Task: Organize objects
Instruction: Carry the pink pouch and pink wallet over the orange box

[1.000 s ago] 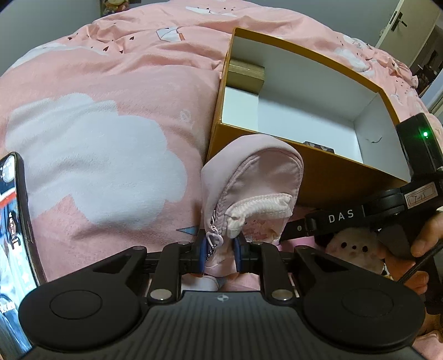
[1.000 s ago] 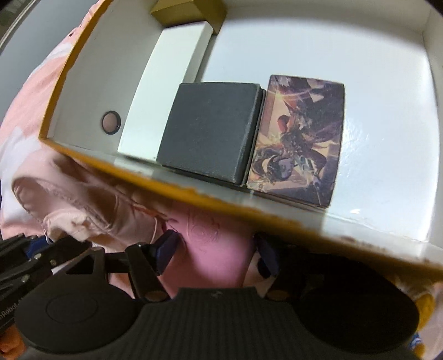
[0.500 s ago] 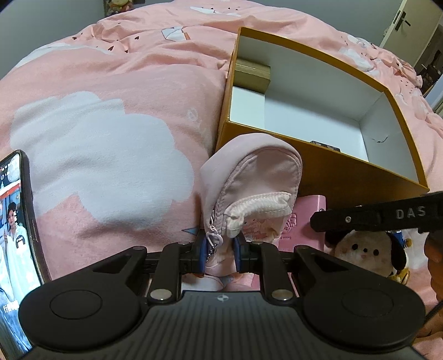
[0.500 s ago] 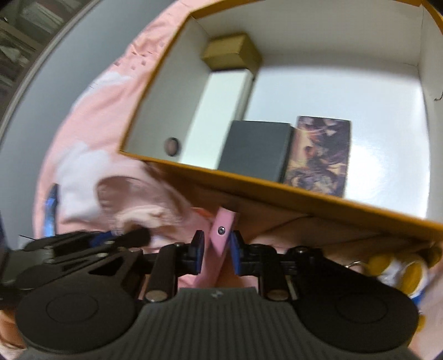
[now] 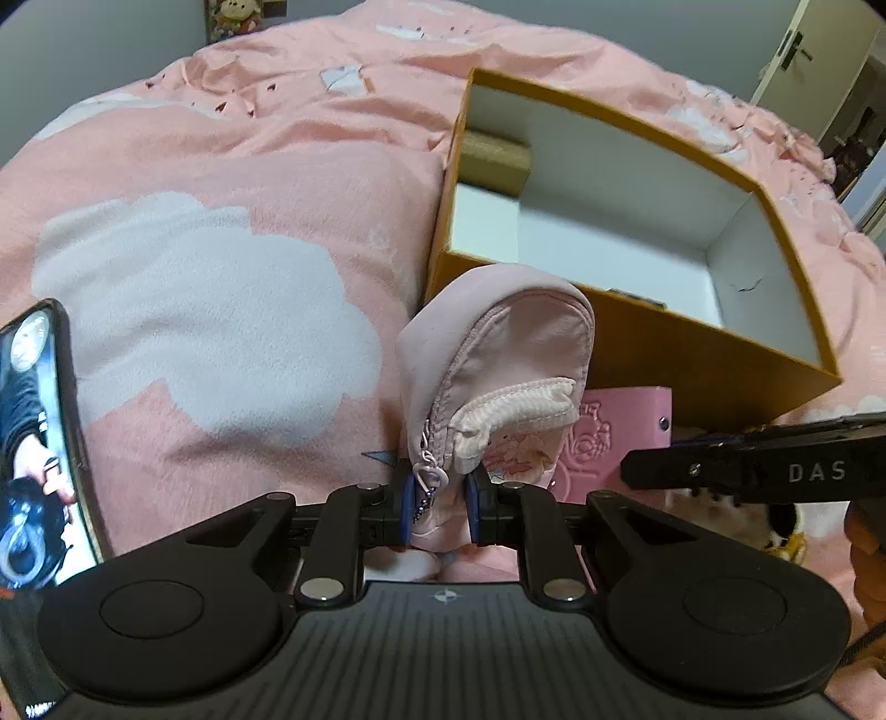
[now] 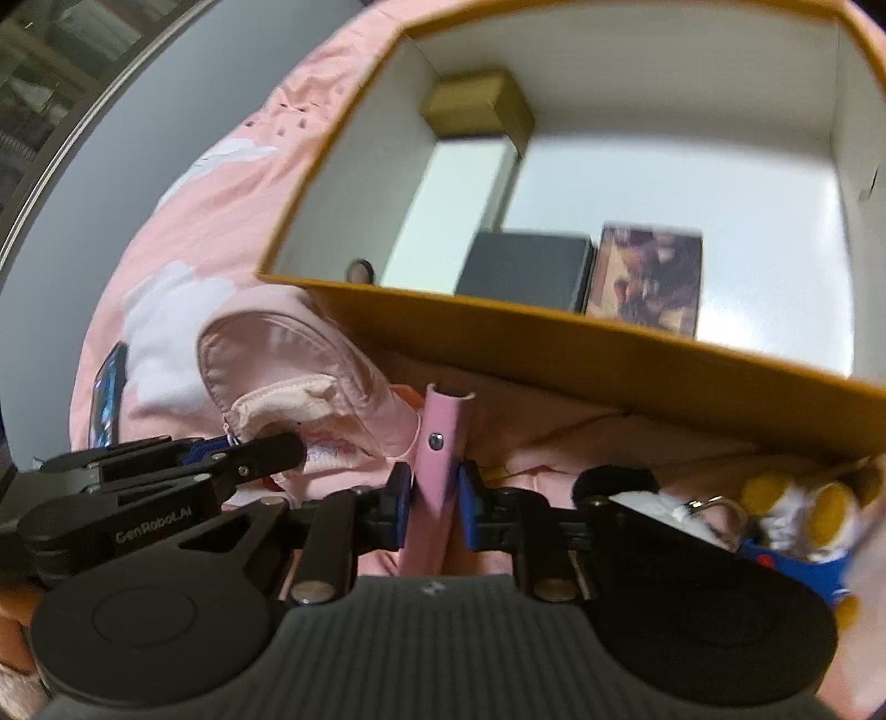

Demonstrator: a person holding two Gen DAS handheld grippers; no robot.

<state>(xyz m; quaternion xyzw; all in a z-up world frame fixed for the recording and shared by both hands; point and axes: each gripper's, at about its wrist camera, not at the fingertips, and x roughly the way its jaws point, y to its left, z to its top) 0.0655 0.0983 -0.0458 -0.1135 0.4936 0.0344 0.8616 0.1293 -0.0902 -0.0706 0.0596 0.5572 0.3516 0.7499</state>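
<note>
A pink bedspread (image 5: 232,183) printed with white clouds covers the whole surface, and on it sits an open orange box (image 5: 692,354) with white inner walls; grey wall runs behind, a white door (image 5: 803,50) stands beyond the box's far right corner, and a small plush figure (image 5: 232,16) sits against the wall far off to the box's upper left. Inside the box, a gold carton (image 6: 479,102) fills the far left corner, a white flat package (image 6: 448,205) lies just in front of it, and a dark grey case (image 6: 526,268) and a picture card (image 6: 648,274) lie side by side against the near wall. Outside that near wall, the left gripper (image 5: 440,498) has its pads pinched tight on the lower end of a pale pink zip pouch (image 5: 498,354), which stands up and hides part of the box's front. Just right of the pouch, the right gripper (image 6: 434,493) is closing its blue pads on a pink wallet (image 6: 443,443) held edge-up in front of the box wall. A plush toy (image 6: 797,498) with yellow parts, perhaps a keyring charm, lies below the box's right end. A phone (image 5: 33,443) with a lit screen lies well left of the box.
</note>
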